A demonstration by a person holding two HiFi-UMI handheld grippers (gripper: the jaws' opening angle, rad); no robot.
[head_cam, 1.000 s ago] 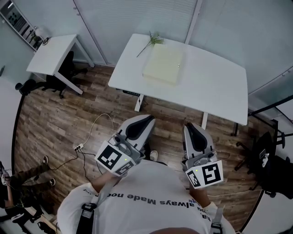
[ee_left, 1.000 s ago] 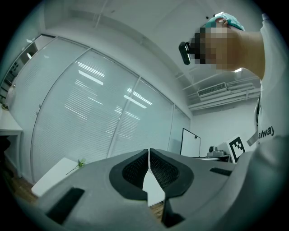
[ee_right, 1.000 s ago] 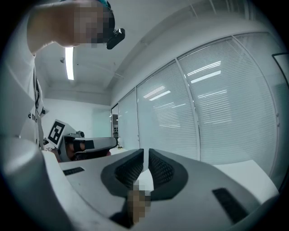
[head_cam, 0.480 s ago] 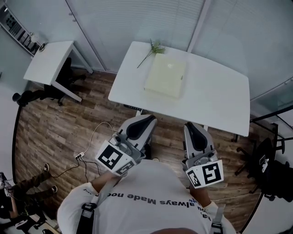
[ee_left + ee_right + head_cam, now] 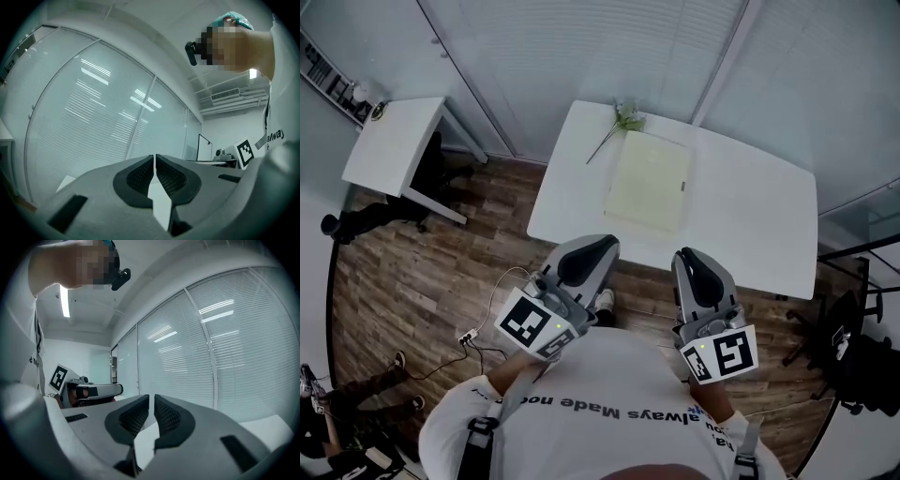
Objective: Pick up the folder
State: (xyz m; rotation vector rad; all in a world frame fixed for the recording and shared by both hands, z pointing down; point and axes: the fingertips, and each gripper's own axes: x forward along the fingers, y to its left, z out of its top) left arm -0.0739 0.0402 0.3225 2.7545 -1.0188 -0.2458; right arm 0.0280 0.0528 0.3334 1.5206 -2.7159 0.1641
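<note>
Plainly, the folder (image 5: 647, 181) lies flat on the white surface (image 5: 750, 220), beside a sprig (image 5: 617, 122) — likely light, thin, floppy and slick, best pinched at its near edge. Left gripper (image 5: 596, 247) and right gripper (image 5: 694, 258) hover well short of it, fingers clenched on nothing.

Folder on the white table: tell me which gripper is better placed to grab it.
Right, narrowly. The folder lies ahead between both shut, empty grippers, but the right gripper shows closer to its near edge than the left gripper.
</note>
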